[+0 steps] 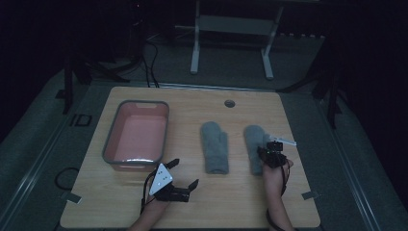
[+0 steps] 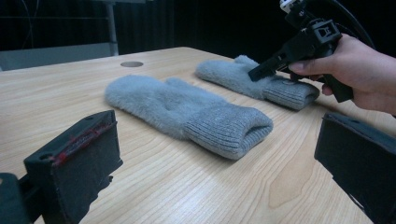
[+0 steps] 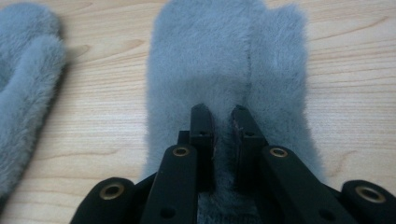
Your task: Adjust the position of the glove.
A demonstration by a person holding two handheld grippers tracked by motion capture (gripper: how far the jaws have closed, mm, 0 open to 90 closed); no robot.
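Right tongs point(image 3: 219, 114) nearly shut, pinching fuzz near cuff of right-hand fluffy grey mitten point(image 1: 254, 147), long axis running away along light wooden worktop point(image 1: 192, 202); left tongs point(image 1: 185, 174) wide, empty, nearer second fluffy grey mitten point(image 1: 214, 147) beside pink plastic tub point(image 1: 137, 135).

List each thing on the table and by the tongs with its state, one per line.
Left mitten: flat on the table, untouched.
Right mitten: flat, its fabric pinched near the cuff.
Pink tub: upright, nothing in it.
Left tongs: jaws wide open, above the wood, holding nothing.
Right tongs: nearly closed on a fold of the right mitten.
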